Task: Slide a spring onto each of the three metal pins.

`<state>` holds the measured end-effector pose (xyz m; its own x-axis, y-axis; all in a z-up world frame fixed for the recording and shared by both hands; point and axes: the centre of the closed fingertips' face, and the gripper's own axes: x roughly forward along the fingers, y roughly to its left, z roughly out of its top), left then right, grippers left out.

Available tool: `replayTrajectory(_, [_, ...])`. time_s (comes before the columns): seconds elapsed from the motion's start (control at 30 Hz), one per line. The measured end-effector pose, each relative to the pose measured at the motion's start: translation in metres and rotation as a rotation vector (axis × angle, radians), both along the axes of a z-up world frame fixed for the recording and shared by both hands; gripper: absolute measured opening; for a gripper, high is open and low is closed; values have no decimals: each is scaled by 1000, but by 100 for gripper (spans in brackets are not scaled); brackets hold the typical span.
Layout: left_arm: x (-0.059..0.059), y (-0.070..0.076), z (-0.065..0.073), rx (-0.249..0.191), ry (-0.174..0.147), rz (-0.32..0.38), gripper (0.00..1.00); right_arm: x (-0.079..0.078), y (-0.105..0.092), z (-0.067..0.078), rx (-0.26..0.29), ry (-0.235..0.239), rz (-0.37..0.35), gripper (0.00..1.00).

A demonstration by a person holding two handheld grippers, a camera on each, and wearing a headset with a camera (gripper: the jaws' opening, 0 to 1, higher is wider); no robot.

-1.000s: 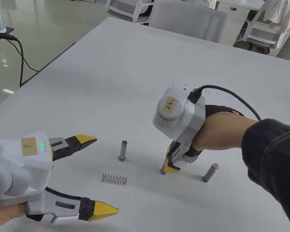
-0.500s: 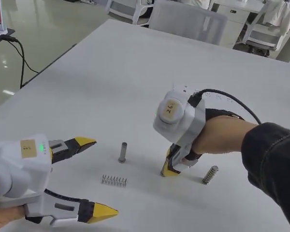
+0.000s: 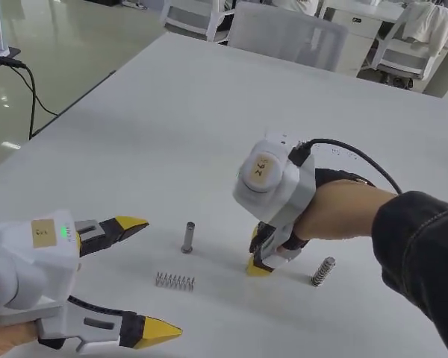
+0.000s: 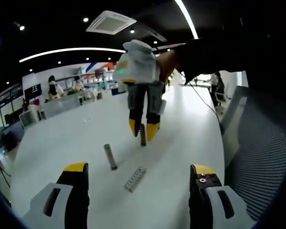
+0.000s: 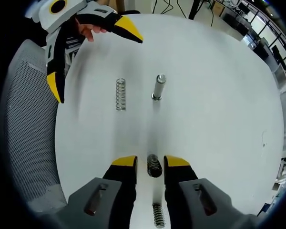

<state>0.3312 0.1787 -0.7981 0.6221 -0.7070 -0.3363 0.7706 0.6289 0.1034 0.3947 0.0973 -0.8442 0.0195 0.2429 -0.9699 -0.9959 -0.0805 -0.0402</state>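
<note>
The white tabletop (image 3: 209, 112) is smooth and mostly bare. In the head view its left edge runs diagonally down to the floor side, and its far edge meets grey chairs (image 3: 284, 33). There is wide open surface beyond the parts and to the right.

The left gripper (image 3: 145, 276) hangs low at the near left with its yellow-tipped jaws spread wide, holding nothing. Ahead of it stands a bare pin (image 3: 188, 237), a short upright metal cylinder. A loose spring (image 3: 174, 281) lies flat just beside the pin on the near side, apart from it.

The right gripper (image 3: 257, 265), held in a hand (image 3: 343, 209) with a black cable (image 3: 358, 149) looping off its white housing, points steeply down at the tabletop, right of the pin. Further right, apart from the gripper, a third spring (image 3: 323, 271) stands slightly tilted.

The head view hides what lies between the right gripper's tips. The right gripper view shows an upright spring (image 5: 154, 165), a dark coil seen end-on, between the jaws. The jaws are only narrowly parted, with a sliver of white on each side, so they straddle the coil without clamping it. I cannot tell whether a pin runs inside it. The left gripper view shows the same coil from the side, thin and vertical between the yellow tips.

A mesh chair (image 5: 24, 119) sits against the near edge.
</note>
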Motion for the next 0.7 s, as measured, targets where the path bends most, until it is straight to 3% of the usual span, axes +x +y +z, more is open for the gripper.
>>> replayTrajectory(0.4, [-1, 2, 0, -3, 1, 8, 84, -9, 21, 12, 30, -23, 50, 21])
replayTrajectory(0.7, [-1, 2, -1, -4, 2, 8, 83, -19, 30, 9, 30, -14, 80, 19])
